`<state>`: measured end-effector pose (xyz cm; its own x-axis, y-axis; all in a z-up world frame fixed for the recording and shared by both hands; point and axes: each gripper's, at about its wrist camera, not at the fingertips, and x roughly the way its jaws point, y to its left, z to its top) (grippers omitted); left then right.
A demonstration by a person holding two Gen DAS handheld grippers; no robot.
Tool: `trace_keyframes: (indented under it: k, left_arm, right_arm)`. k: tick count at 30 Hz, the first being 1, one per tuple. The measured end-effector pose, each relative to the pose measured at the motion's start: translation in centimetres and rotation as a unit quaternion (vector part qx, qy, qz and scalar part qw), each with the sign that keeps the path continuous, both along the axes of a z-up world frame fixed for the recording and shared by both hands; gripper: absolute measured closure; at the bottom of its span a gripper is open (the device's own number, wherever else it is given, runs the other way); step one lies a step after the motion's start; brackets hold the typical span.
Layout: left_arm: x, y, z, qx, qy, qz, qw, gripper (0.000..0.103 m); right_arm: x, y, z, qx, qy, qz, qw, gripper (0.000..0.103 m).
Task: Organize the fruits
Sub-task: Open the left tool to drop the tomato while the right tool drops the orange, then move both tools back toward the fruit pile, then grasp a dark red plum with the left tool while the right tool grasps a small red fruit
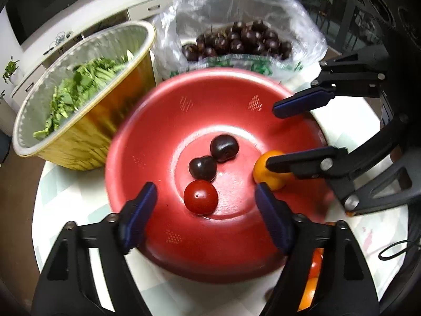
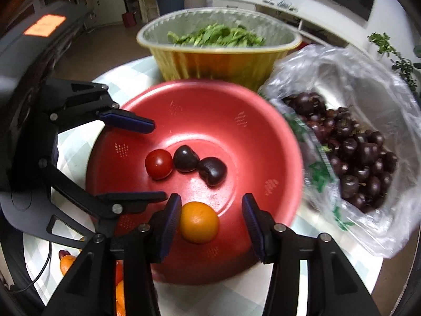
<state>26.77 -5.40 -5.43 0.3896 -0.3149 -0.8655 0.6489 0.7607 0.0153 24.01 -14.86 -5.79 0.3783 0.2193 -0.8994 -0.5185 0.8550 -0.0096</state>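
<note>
Nearest to your cameras are the two tools themselves. Your left hand-held gripper [image 1: 204, 197] stands wide open over the near part of the red bowl [image 1: 163, 121]; its blue pads [image 1: 139, 210] touch nothing, and the red cherry tomato [image 1: 200, 197] lies on the bowl floor between and a little beyond them. Your right hand-held gripper [image 2: 211, 217] is partly open. The orange fruit [image 2: 199, 222] lies between its pads: the left pad [image 2: 169, 223] is touching it or just beside it, I cannot tell which, and the right pad stands clearly apart, so the fruit is not squeezed.

Now the things, from the largest. The round worktop [image 1: 76, 200], with a pale checked cover, carries everything. On its far side stands a gold foil container [image 1: 86, 131] with green leaves [image 1: 76, 92] inside. Beside it, a clear plastic bag [image 2: 368, 84] lies open and holds many dark cherries [image 2: 352, 152]. The red bowl stands in front of both, and it looks slightly blurred.

Inside the bowl, two dark cherries [image 1: 224, 147] [image 1: 202, 167] lie touching each other at the middle of the floor. The cherry tomato is just beside the nearer one. The orange fruit rests apart from them, lower on the wall of the bowl. More orange fruits [image 2: 67, 263] show at the edge of the worktop, partly hidden behind the tool frames.
</note>
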Motion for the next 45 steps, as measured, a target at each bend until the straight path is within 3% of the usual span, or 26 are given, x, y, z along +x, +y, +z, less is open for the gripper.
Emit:
trace_keyframes:
  k: [2,7,12,20,25,30,31,35,38,42,45]
  left_arm:
    - [-1.0,0.6,1.3,-0.012,-0.016,0.005,0.9998,0.012]
    - [-4.1,3.0,3.9,-0.053,-0.043,0.027,0.9973,0.006]
    - [-8.6,5.4,4.2,-0.075,-0.040,0.032,0.9959,0.006]
    - [-16.3,6.7,0.5,-0.008,-0.009,-0.019,0.9998,0.006]
    - [-19.0,7.2,-1.5,-0.003,0.011,-0.029,0.9995,0.006]
    - [-19.5,7.0,-2.4,-0.011,0.022,-0.039,0.9989,0.007]
    - [-19.3,7.0,-2.6,-0.012,0.025,-0.039,0.9988,0.010]
    - [-18.9,6.7,-3.1,-0.012,0.041,-0.051,0.9978,0.045]
    - [-19.0,6.3,-3.4,-0.009,0.047,-0.068,0.9966,0.055]
    - [-19.3,5.6,-3.6,-0.001,0.049,-0.086,0.9951,0.056]
    - [-19.3,5.2,-3.9,0.004,0.053,-0.094,0.9942,0.068]
  right_arm:
    - [-0.9,-0.7,1.2,0.014,-0.015,-0.011,1.000,0.047]
    - [-4.7,-3.3,4.1,0.077,-0.050,-0.045,0.995,0.040]
    - [-10.1,-4.6,4.8,0.129,-0.069,-0.071,0.987,0.038]
    - [-18.4,-4.6,2.5,0.163,-0.055,-0.091,0.981,0.038]
    - [-21.7,-3.8,0.6,0.154,-0.037,-0.100,0.982,0.039]
    - [-22.3,-2.3,-1.3,0.144,-0.012,-0.103,0.984,0.047]
    - [-22.5,-2.0,-1.6,0.144,-0.009,-0.100,0.984,0.049]
    - [-23.0,-1.4,-2.0,0.139,-0.004,-0.092,0.986,0.052]
    - [-22.9,-1.5,-2.2,0.139,-0.001,-0.096,0.986,0.053]
    - [-22.6,-1.9,-2.5,0.143,0.005,-0.102,0.984,0.053]
    - [-22.4,-1.9,-2.6,0.142,0.007,-0.103,0.984,0.054]
